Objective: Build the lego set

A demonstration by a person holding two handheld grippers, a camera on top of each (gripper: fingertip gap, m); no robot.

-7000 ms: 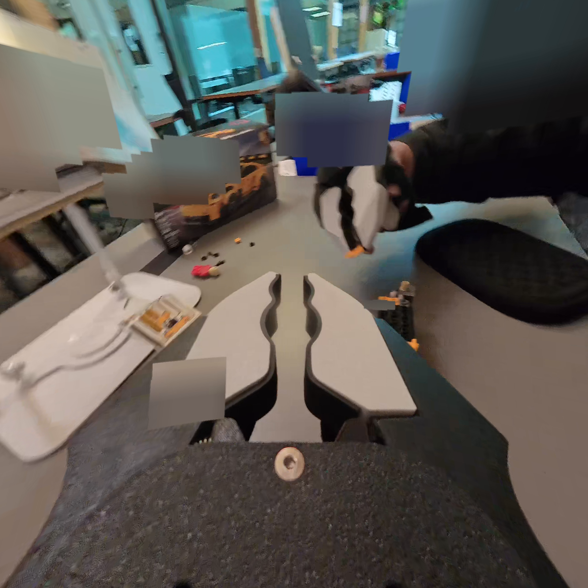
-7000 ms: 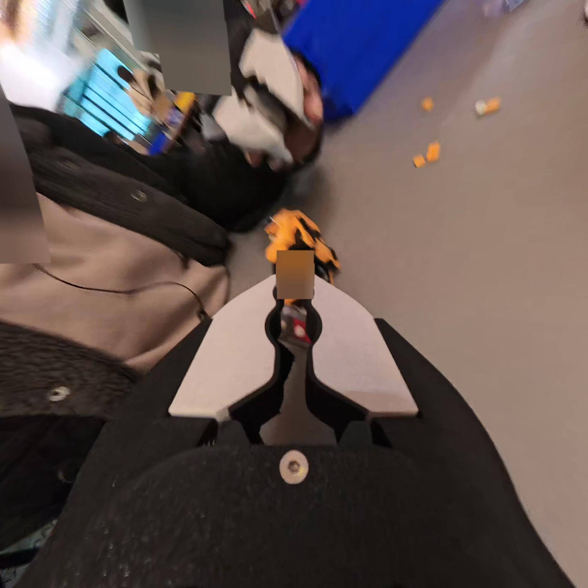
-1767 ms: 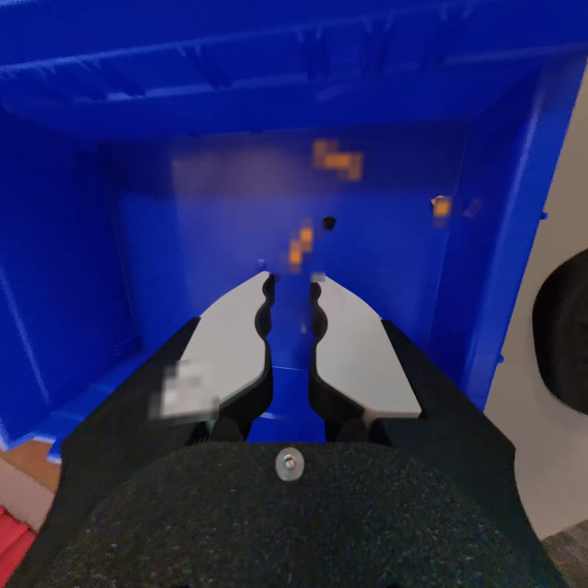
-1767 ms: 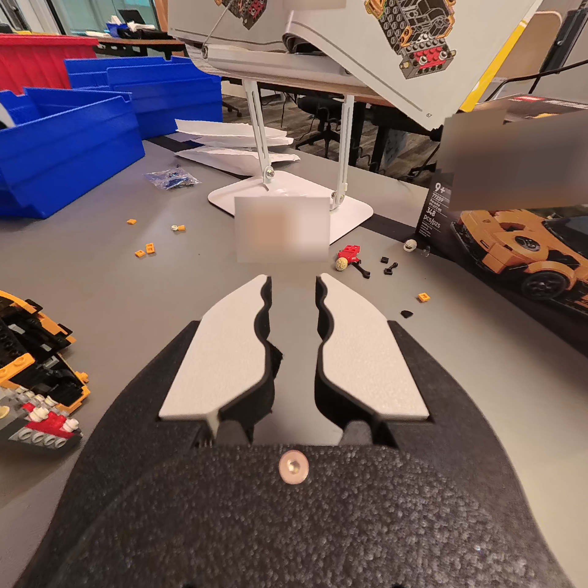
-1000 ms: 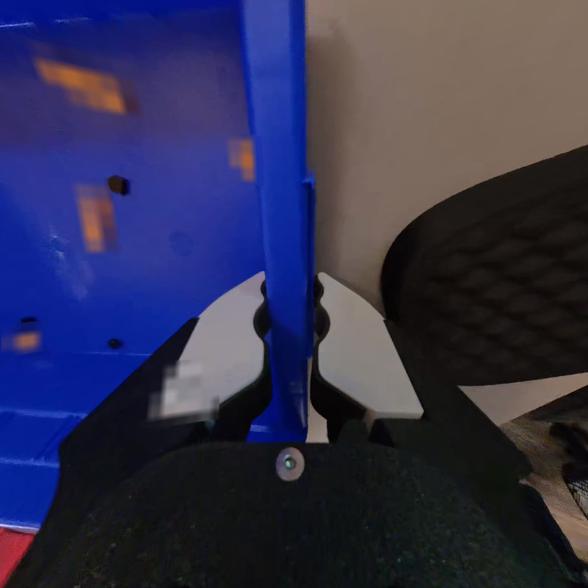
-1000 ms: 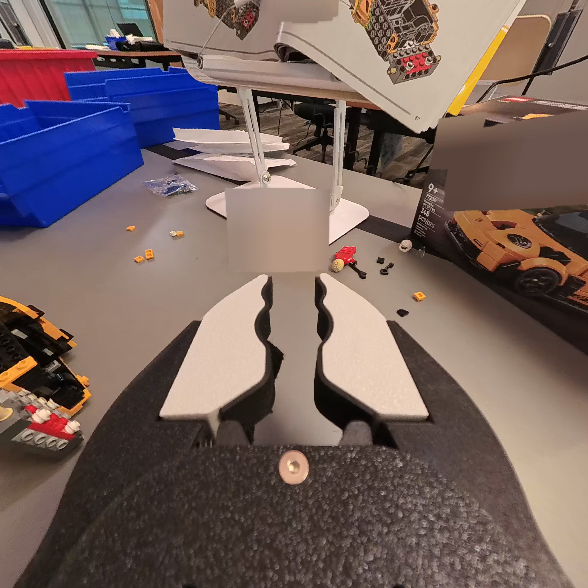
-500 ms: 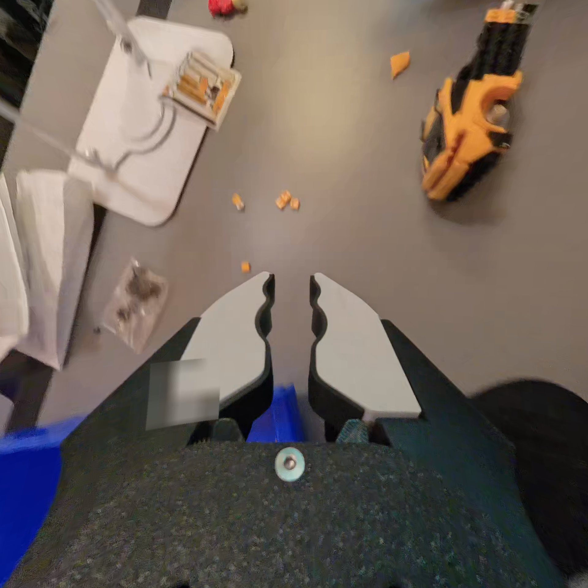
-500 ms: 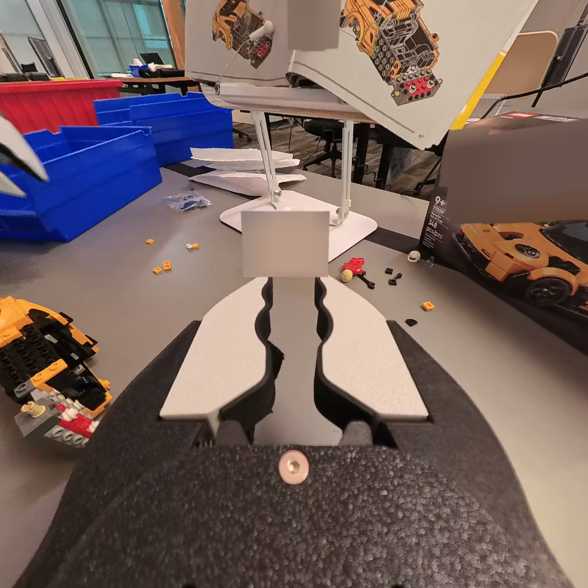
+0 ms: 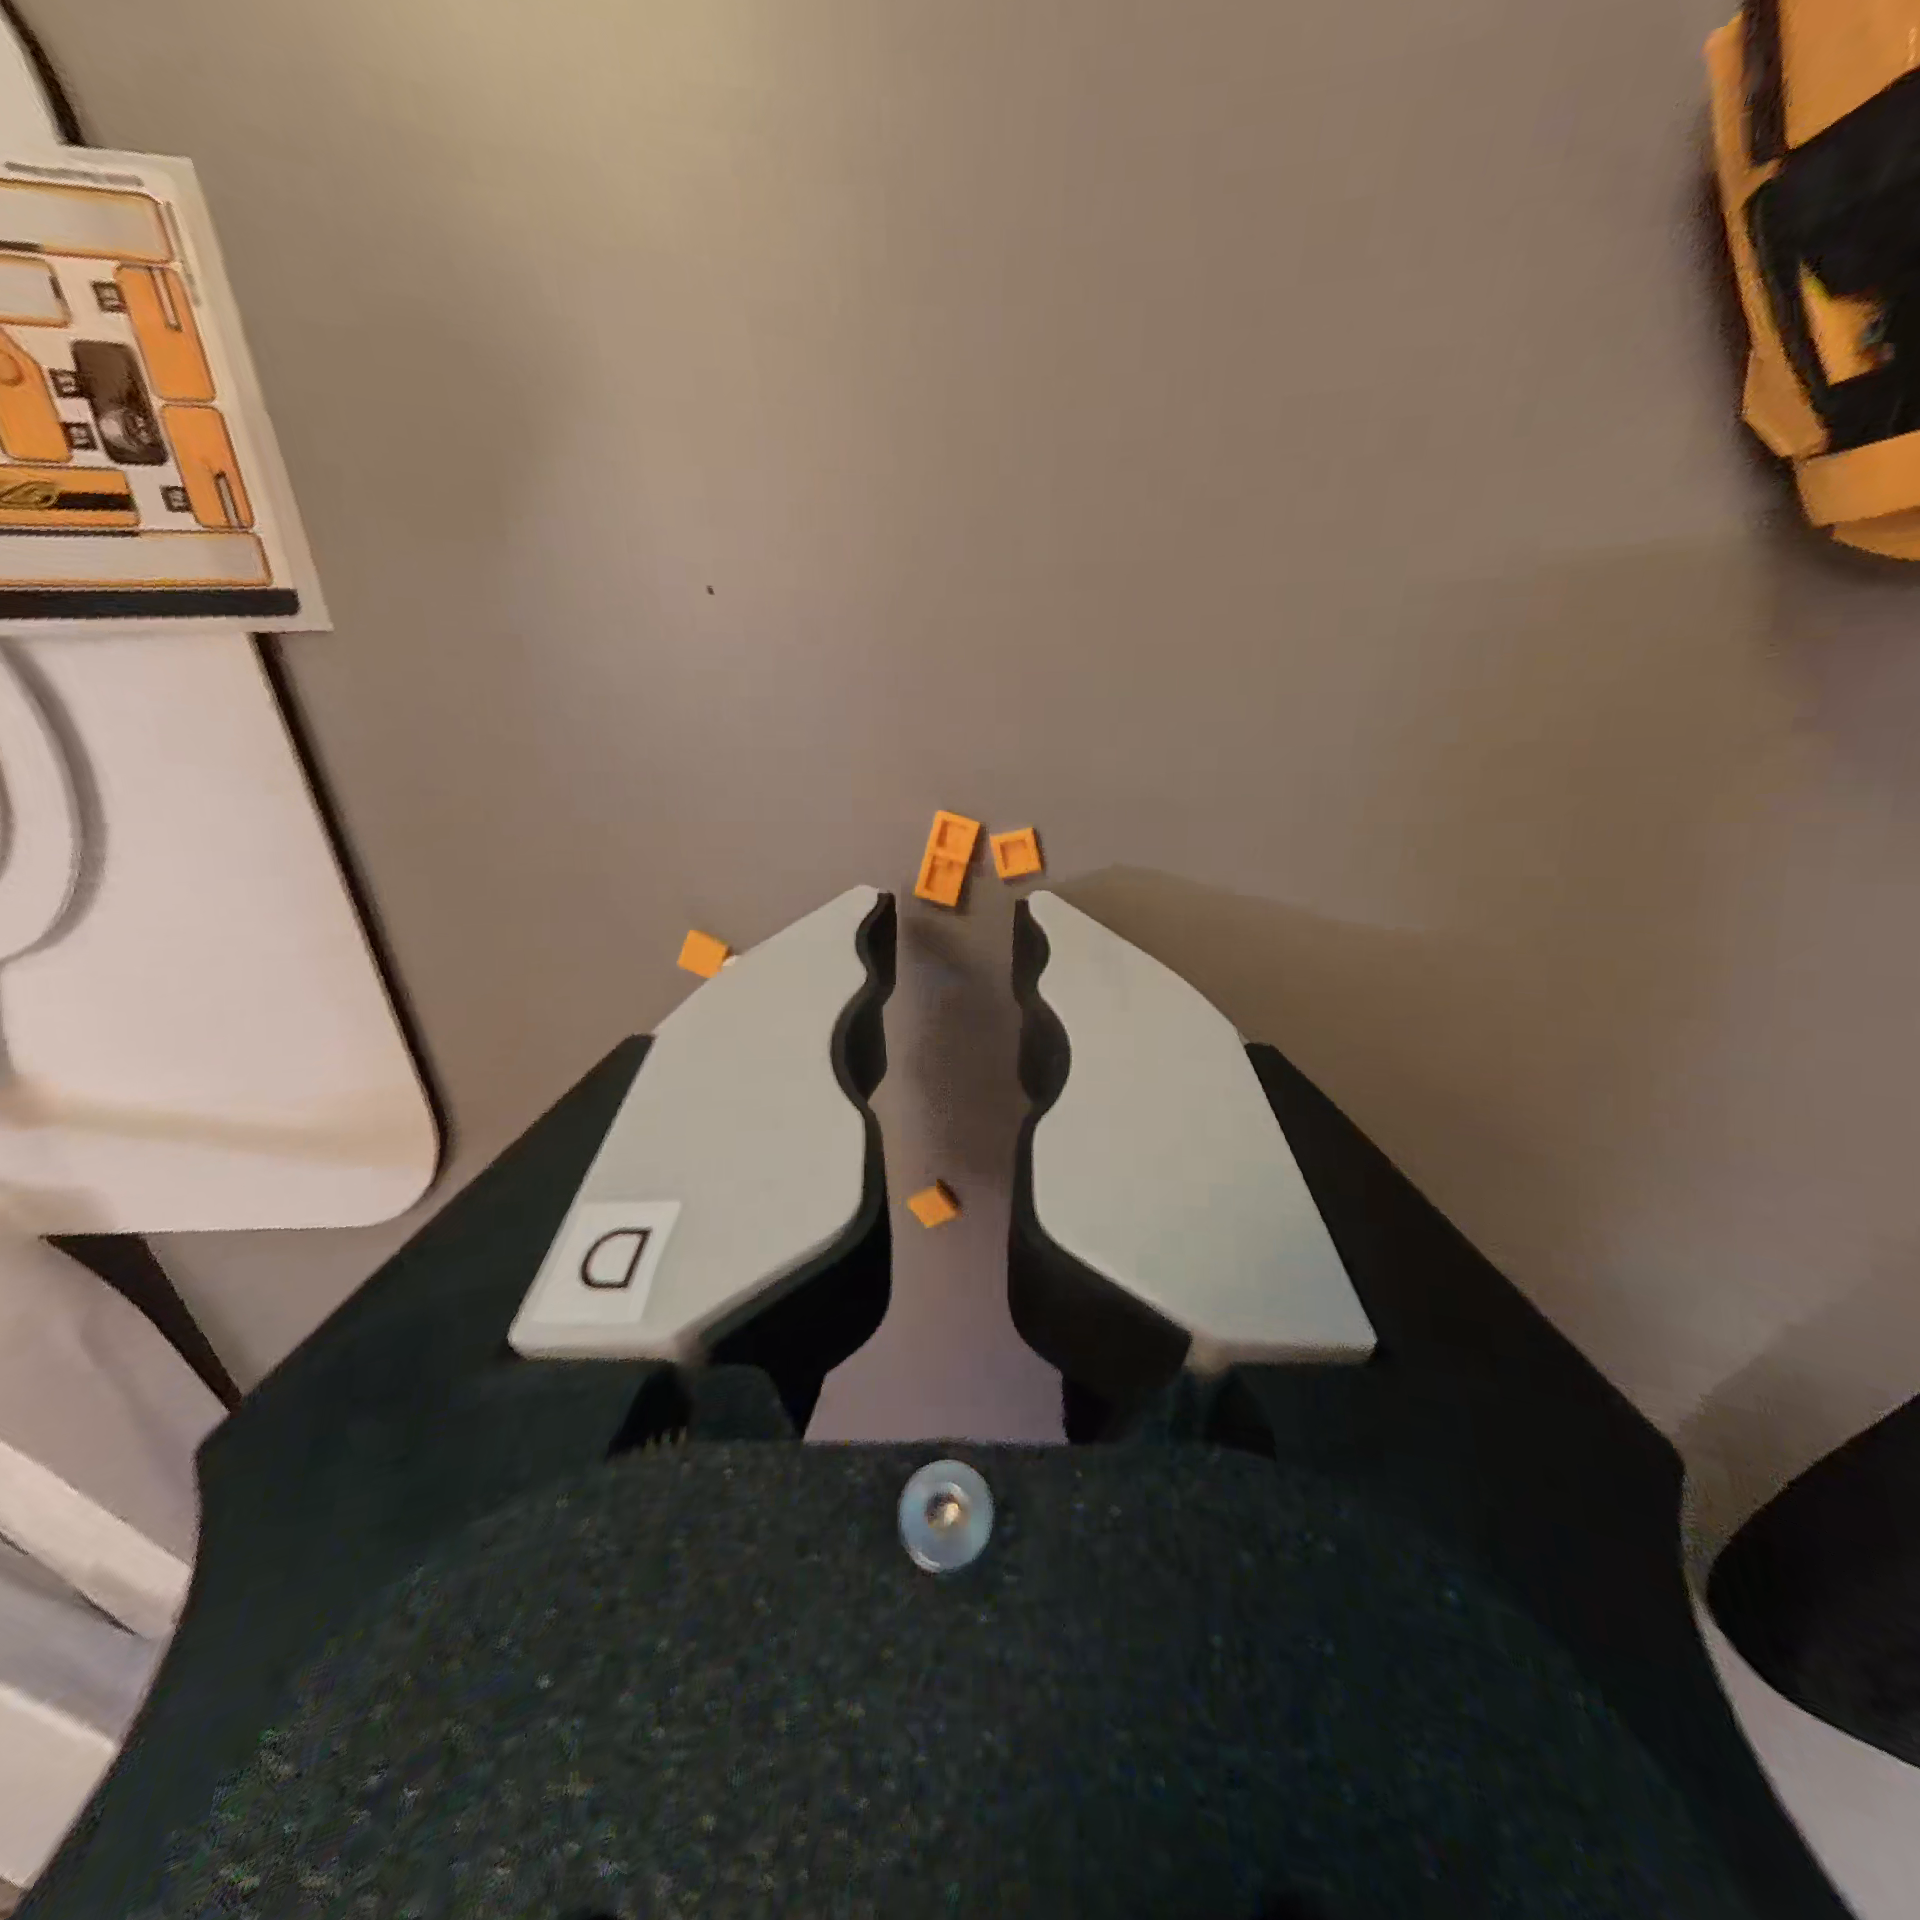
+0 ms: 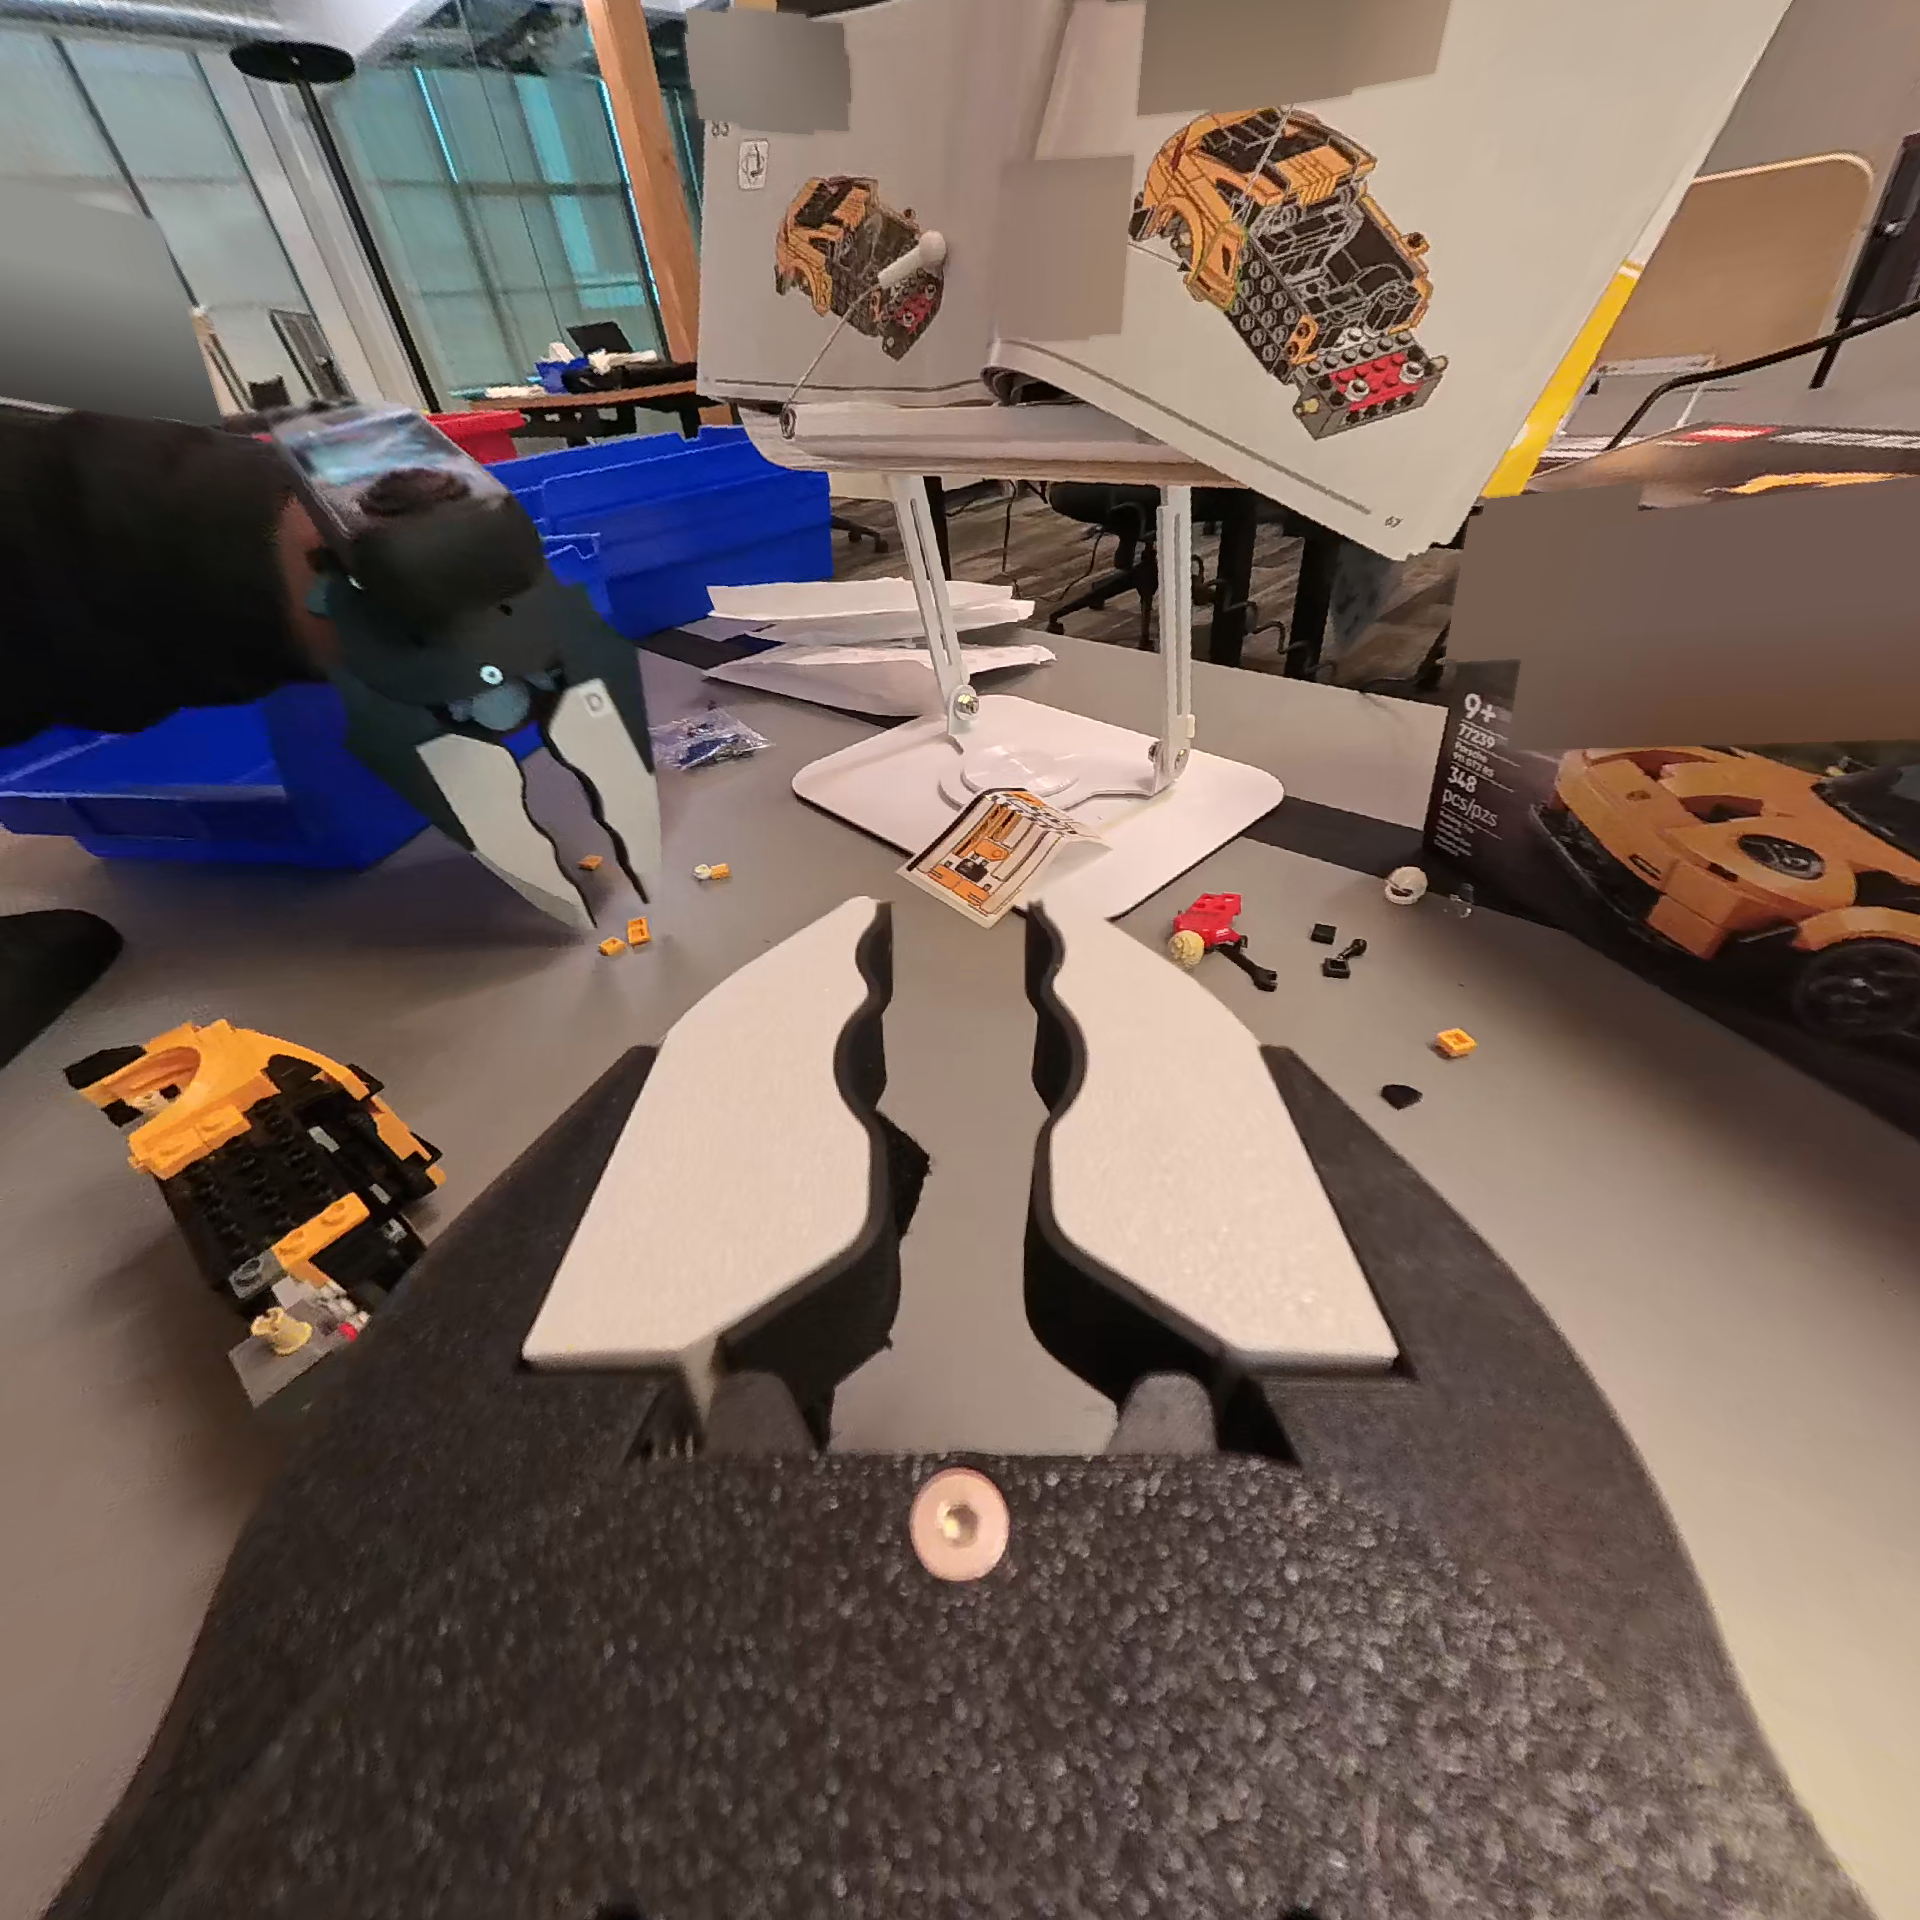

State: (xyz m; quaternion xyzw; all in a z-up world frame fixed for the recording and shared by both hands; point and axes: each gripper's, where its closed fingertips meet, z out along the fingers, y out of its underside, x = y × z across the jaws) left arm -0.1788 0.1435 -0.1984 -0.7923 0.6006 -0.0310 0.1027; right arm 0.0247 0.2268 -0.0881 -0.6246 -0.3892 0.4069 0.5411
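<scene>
— Hovering where? The left hand-held gripper [image 9: 954, 902], a moment ago at a blue bin, now hangs open and empty over orange tiles [image 9: 948, 858] at its 12 o'clock.
— And the right hand-held gripper [image 10: 956, 909]?
— Open, empty, unmoved above the worktop [image 10: 1558, 1195].

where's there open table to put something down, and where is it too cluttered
Bare grey table lies right of the right gripper, between it and the box. Another free strip runs between the model car and the stand base. Crowded: orange plates under the open left gripper, and red and black bits by the base.
</scene>
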